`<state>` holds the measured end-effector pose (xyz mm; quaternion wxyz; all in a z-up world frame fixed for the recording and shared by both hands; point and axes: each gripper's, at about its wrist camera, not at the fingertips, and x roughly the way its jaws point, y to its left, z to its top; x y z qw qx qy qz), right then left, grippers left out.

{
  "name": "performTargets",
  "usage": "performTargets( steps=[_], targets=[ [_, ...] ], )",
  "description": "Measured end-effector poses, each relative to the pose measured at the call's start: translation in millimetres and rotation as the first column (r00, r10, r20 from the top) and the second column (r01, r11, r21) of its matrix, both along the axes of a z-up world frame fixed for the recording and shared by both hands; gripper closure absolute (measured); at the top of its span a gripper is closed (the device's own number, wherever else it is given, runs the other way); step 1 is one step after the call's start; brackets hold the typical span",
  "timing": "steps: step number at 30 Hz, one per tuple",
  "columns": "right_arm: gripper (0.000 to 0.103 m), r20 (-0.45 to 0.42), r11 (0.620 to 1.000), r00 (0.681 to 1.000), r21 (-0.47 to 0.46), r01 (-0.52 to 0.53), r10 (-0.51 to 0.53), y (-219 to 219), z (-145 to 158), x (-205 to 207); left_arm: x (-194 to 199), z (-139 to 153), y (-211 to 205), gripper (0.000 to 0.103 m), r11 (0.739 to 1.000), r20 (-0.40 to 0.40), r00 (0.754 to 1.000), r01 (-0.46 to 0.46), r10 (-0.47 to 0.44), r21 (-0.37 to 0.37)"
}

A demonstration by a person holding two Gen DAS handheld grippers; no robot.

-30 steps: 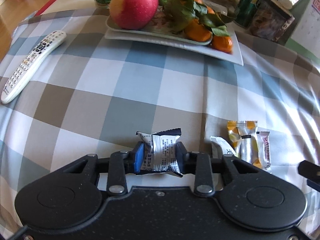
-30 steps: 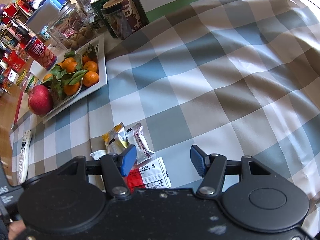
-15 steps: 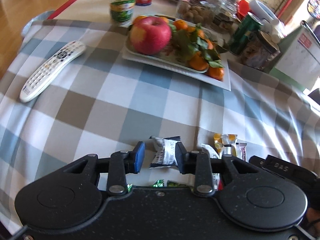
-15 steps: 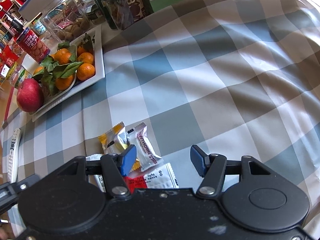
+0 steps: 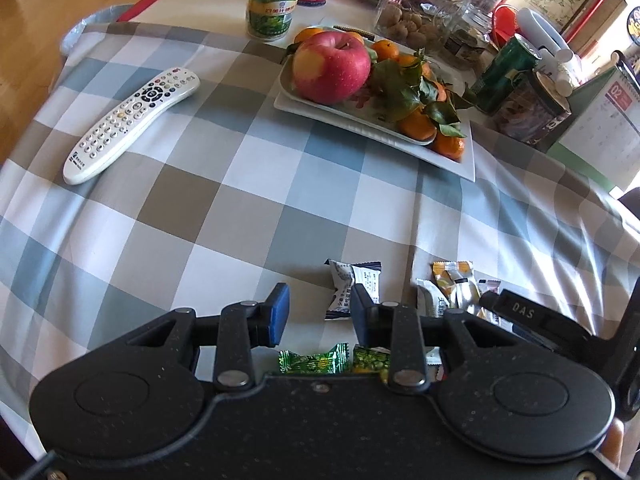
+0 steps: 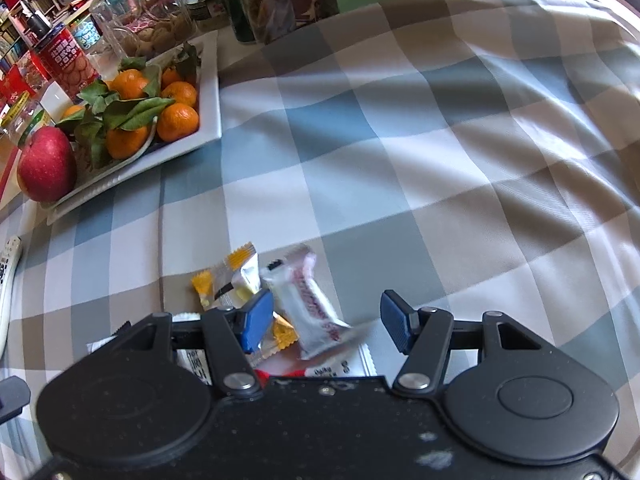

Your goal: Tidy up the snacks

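Observation:
Over the checked cloth my left gripper [image 5: 319, 312] hangs open, with nothing between its blue pads. A dark-and-white snack packet [image 5: 354, 280] lies on the cloth just past its right fingertip. Two green packets [image 5: 312, 362] show underneath it. To the right lie a yellow-and-silver packet [image 5: 456, 284] and a white one [image 5: 426, 298]. My right gripper [image 6: 326, 320] stands wide open and low over that pile. A white-and-pink bar packet [image 6: 312, 312] lies between its fingers, untouched. The yellow-and-silver packet [image 6: 234, 280] is by its left finger, and a red-and-white packet [image 6: 340, 366] lies beneath.
A white plate [image 5: 460, 160] with a red apple [image 5: 330, 66] and leafy mandarins stands at the back. A white remote [image 5: 132, 120] lies at the left. Jars, a green can [image 5: 506, 74] and a desk calendar [image 5: 592, 136] crowd the far edge.
My left gripper has lifted away, and the dark-and-white packet that sat between its pads now lies on the cloth. My right gripper has sunk toward the pile, over the white-and-pink packet.

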<state>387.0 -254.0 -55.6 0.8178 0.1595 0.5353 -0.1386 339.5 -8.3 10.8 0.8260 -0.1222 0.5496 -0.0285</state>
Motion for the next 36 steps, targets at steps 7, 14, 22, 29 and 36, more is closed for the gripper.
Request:
performTargets(
  steps=[7,14,22,29,36],
  targets=[
    [0.040,0.003,1.000,1.000,-0.023,-0.012,0.012,1.9,-1.0,3.0,-0.3,-1.4,-1.4,0.062,1.000,-0.002,1.000,0.012,-0.012,0.010],
    [0.041,-0.024,1.000,0.999,-0.024,0.020,-0.021,-7.7,-3.1,3.0,1.1,-2.6,-0.3,0.062,1.000,-0.005,1.000,0.005,-0.005,0.012],
    [0.042,-0.034,0.999,0.999,-0.032,-0.028,0.027,5.7,-7.3,5.0,0.6,-3.4,-4.4,0.062,1.000,-0.007,1.000,0.026,-0.026,0.007],
    [0.046,-0.039,1.000,0.999,-0.023,-0.014,0.013,3.0,-8.1,6.6,2.1,-3.0,-3.9,0.062,1.000,0.007,1.000,0.017,-0.017,0.011],
    [0.078,-0.057,0.990,0.996,-0.112,-0.082,0.076,11.4,-7.2,7.3,5.9,-8.4,-5.7,0.062,0.999,0.002,1.000,0.027,-0.027,0.025]
  ],
)
